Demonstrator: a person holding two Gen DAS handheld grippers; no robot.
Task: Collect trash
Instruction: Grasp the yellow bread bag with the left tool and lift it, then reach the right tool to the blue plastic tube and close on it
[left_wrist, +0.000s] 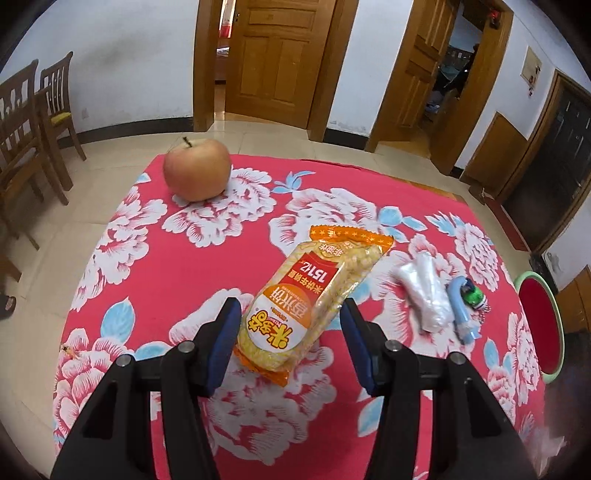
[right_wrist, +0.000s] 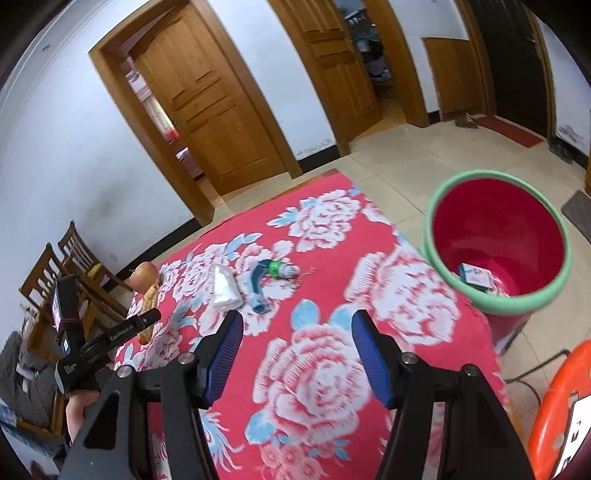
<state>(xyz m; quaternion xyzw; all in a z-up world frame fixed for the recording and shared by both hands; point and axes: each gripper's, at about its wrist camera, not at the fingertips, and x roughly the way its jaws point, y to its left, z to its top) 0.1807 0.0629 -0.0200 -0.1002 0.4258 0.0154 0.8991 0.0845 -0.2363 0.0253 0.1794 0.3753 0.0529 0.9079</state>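
A: Left claw (left_wrist: 290, 325) half open, snack packet (left_wrist: 308, 297) lying between its pads, untouched?

B: Yes. Lower, centre, squeeze gently. Right claw (right_wrist: 297, 341) open, empty; bin (right_wrist: 496, 240) ahead-right.

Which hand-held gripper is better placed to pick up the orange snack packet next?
Left. The left hand-held gripper already straddles the orange snack packet; the right hand-held gripper is over bare cloth, nearer the red bin.

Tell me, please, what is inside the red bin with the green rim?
In the red bin, one small blue-and-white box lies at the bottom. The near wall covers part of the floor, so anything more there cannot be seen.
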